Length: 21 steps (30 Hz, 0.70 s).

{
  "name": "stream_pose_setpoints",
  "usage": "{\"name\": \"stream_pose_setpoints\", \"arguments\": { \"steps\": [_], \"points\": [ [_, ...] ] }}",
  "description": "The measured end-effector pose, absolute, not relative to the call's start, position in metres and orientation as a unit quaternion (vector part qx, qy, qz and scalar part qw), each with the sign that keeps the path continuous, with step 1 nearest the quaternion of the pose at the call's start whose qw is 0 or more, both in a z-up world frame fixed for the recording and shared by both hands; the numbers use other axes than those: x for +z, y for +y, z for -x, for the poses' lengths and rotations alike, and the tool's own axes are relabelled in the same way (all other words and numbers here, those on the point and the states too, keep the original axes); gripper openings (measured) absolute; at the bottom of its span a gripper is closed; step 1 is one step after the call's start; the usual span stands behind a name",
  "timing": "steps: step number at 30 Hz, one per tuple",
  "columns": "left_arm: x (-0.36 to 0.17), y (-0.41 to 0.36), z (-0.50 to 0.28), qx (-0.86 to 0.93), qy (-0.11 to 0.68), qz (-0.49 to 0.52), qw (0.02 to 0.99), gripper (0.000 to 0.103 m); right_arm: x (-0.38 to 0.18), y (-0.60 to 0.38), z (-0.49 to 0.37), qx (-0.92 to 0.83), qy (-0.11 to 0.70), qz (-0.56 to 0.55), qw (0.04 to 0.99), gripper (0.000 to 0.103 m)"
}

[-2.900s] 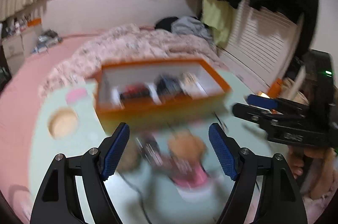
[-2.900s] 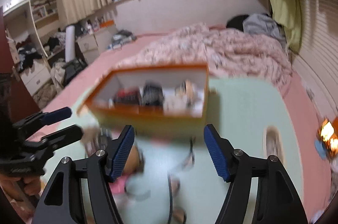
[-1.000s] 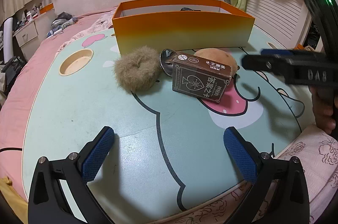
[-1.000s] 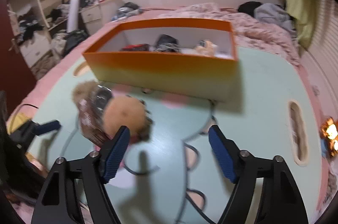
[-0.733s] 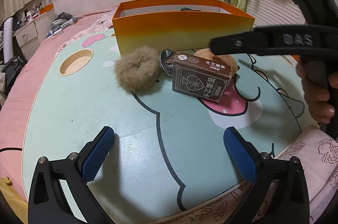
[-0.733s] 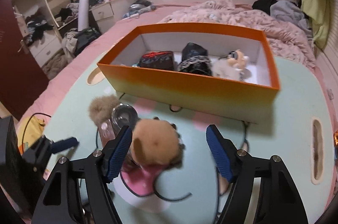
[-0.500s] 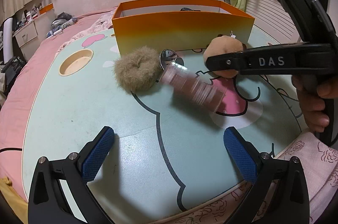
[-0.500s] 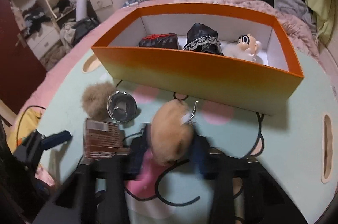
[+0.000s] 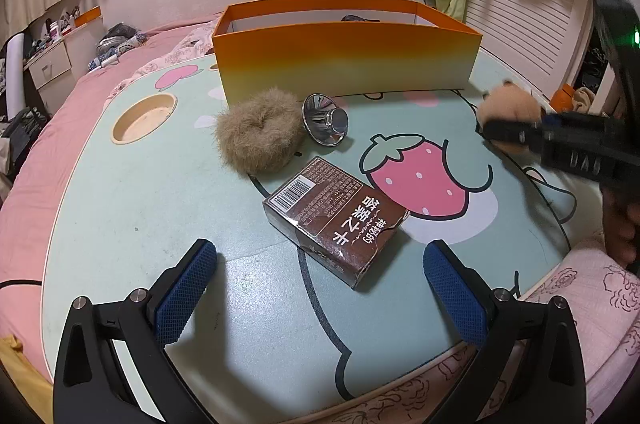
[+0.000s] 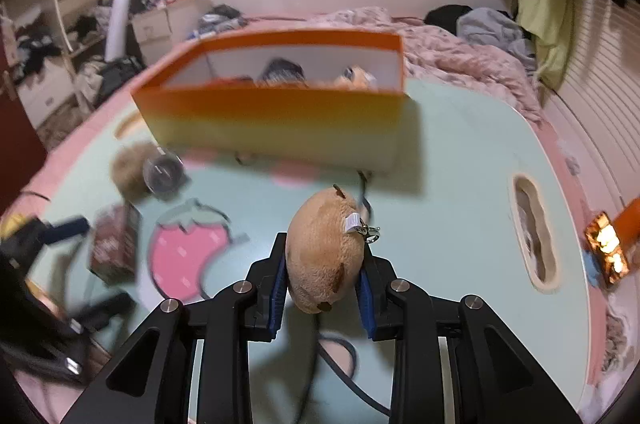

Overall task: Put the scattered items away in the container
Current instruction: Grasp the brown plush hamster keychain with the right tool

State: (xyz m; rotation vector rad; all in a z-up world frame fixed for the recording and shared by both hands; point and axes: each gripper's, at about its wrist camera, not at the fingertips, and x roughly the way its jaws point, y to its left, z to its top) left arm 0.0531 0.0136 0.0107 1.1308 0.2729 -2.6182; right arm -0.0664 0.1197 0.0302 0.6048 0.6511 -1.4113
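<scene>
Plush toy point(image 10: 325, 256) sits clamped at its midsection in the right gripper point(image 10: 323, 288), above the table point(image 10: 452, 184), near the orange box point(image 10: 276, 120) (soft, light, compressible). Left gripper point(image 9: 320, 284) hangs spread apart.

Mint-green table point(image 9: 132, 192) with a strawberry print carries the orange box point(image 9: 344, 64) at the back, a fuzzy tan scrunchie point(image 9: 256, 134) touching a small metal funnel point(image 9: 326, 120), and nearer, a brown card box point(image 9: 336, 220) lying flat.
</scene>
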Motion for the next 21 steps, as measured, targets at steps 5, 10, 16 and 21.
{"name": "stream_pose_setpoints", "arguments": {
  "steps": [5,10,16,21],
  "points": [
    [0.011,0.014,-0.053,-0.905,0.094,-0.391,0.138,0.103,0.028,0.121,0.074,-0.625,0.28,-0.273,0.676,0.029],
    [0.015,0.011,-0.054,-0.907,0.103,-0.386,0.134,0.103,0.027,0.121,0.074,-0.627,0.28,-0.266,0.676,0.029],
    [0.022,0.006,-0.052,-0.911,0.1,-0.371,0.149,0.103,0.027,0.121,0.074,-0.627,0.28,-0.267,0.676,0.029],
    [0.022,0.013,-0.04,-0.912,0.073,-0.378,0.145,0.103,0.026,0.12,0.073,-0.628,0.281,-0.265,0.676,0.029]
  ]
}}
